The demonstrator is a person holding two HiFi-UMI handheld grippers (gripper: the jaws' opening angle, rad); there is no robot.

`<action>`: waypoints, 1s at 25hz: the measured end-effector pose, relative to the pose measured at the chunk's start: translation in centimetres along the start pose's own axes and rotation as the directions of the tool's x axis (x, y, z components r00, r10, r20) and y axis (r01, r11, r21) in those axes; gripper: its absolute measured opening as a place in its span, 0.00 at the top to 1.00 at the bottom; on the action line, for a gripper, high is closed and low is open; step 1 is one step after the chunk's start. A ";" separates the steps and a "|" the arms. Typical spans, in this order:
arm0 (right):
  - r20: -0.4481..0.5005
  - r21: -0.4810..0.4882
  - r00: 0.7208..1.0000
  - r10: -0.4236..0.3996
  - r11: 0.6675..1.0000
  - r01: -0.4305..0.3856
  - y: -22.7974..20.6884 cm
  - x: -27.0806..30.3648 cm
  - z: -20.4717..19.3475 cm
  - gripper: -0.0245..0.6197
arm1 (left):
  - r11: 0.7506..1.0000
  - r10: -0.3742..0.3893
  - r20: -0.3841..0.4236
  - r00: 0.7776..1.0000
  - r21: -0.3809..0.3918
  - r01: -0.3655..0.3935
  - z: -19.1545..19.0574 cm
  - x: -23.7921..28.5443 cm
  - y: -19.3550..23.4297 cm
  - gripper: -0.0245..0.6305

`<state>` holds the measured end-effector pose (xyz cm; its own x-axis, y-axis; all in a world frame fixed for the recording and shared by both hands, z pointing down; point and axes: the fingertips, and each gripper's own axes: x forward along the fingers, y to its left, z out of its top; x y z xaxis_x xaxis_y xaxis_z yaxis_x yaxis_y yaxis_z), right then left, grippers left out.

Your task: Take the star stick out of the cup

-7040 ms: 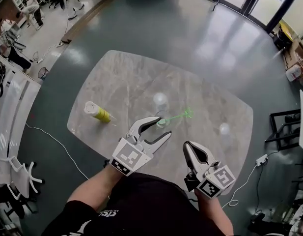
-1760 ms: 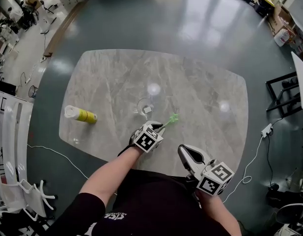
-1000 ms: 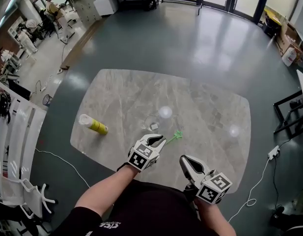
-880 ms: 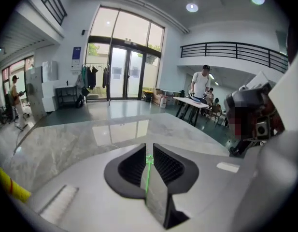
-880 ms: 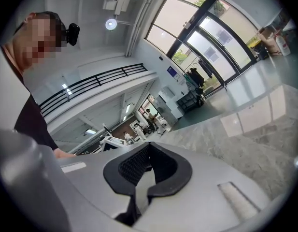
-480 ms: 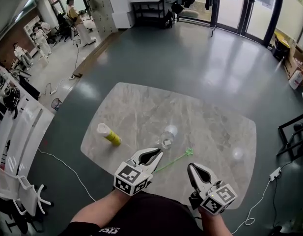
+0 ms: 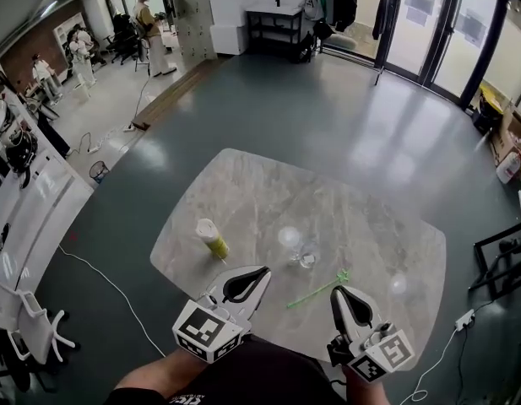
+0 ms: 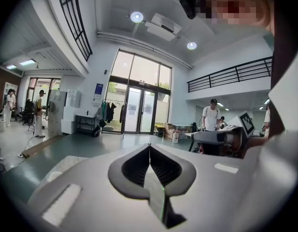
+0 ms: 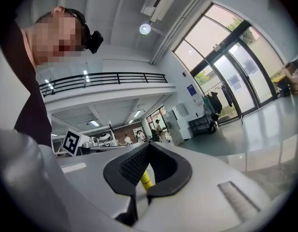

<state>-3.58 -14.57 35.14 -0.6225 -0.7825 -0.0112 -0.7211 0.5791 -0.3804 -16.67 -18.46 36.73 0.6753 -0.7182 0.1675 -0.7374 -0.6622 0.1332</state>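
The green star stick lies flat on the marble table, its star end pointing right, outside the clear cup that stands just behind it. Left of the stick's near end, my left gripper hangs over the table's front edge. Its jaws meet at the tip and I see nothing gripped between them. My right gripper hovers just right of the stick's near end, its jaws also shut and empty.
A yellow bottle stands at the table's left side and shows through the right gripper's jaw gap. A black frame stands on the floor at the right. A cable runs on the floor at the left. People stand far off at the back left.
The left gripper's jaws have closed and it has drawn back from the stick, which now lies free on the table. The head view has tilted up; both grippers sit lower in it.
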 end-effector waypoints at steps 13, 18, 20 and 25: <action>0.024 -0.116 0.999 -0.022 0.993 0.025 3.7 1.9 1.3 0.94 | 0.999 0.023 0.086 0.996 0.035 -0.026 2.7 -3.1 3.1 0.96; 0.028 -0.136 0.999 -0.037 0.990 0.041 4.1 1.7 1.7 0.94 | 0.999 0.002 0.081 0.997 0.040 -0.006 2.9 -3.0 2.4 0.96; 0.027 -0.134 0.999 -0.041 0.990 0.044 4.1 1.4 1.6 0.94 | 0.999 -0.004 0.077 0.997 0.040 0.001 2.7 -2.9 2.0 0.96; 0.018 -0.126 0.999 -0.044 0.991 0.046 4.0 0.9 1.0 0.94 | 1.000 -0.011 0.075 0.997 0.025 0.009 2.4 -2.6 1.3 0.96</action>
<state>-6.72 -13.18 32.72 -0.5846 -0.8113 -0.0115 -0.7814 0.5668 -0.2612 -19.36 -17.99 34.14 0.6827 -0.7249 0.0922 -0.7305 -0.6739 0.1106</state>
